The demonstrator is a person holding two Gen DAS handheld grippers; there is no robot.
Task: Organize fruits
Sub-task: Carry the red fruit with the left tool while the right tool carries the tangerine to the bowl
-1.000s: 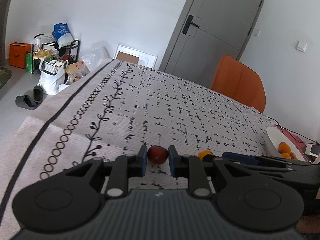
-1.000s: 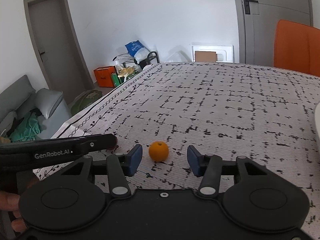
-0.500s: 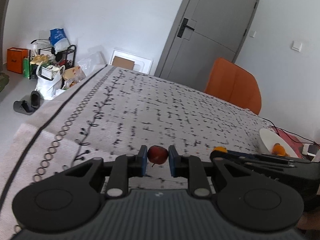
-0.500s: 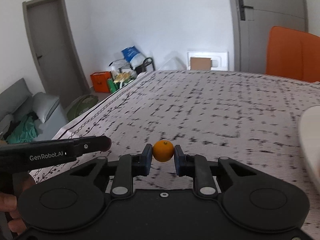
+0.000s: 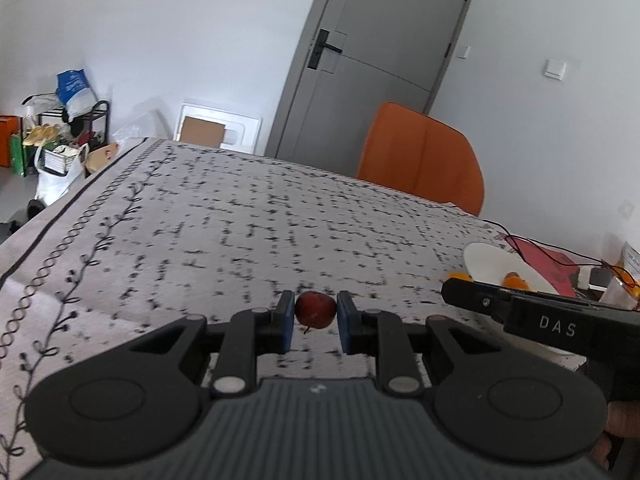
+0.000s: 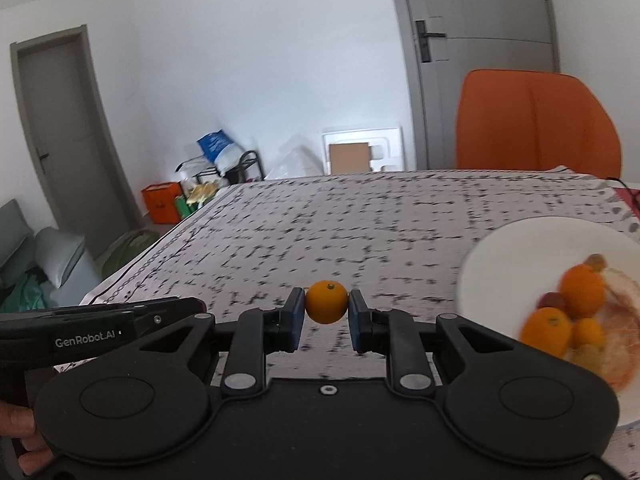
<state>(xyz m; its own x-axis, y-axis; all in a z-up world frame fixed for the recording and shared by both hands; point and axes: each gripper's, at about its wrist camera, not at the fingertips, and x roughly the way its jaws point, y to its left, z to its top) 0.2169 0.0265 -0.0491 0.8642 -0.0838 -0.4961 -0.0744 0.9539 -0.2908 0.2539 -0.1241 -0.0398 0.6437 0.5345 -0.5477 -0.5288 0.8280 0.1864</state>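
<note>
Both wrist views are motion-blurred; the tablecloth (image 5: pixel 248 216) print smears, and the plate's contents cannot be counted with confidence. Far left, floor clutter by the wall: bags, a black rack (image 5: pixel 90 120), an orange box (image 6: pixel 162 202), details unreadable. Left gripper (image 5: pixel 316 314): jaws narrow, blue pads (image 5: pixel 286 320) pressed on either side of a small dark-red fruit (image 5: pixel 315 309), stem pointing down; the fruit sits at the fingertips, lifted clear of the cloth. The kind of fruit is uncertain, possibly a small apple. Right of it, the right gripper's black body crosses the left wrist view and hides the near rim of the white plate (image 5: pixel 486 258). Right gripper (image 6: pixel 327 308): jaws narrow, clamped on a small orange (image 6: pixel 327 302), stem end up, held at the tips above the cloth. The white plate lies to the right of this gripper, near the table's right edge, carrying several oranges (image 6: pixel 582 290) and at least one small red fruit; its right side is cut off by the frame. An orange chair (image 6: pixel 536 120) stands at the far side, in front of a grey door (image 6: pixel 480 40).
</note>
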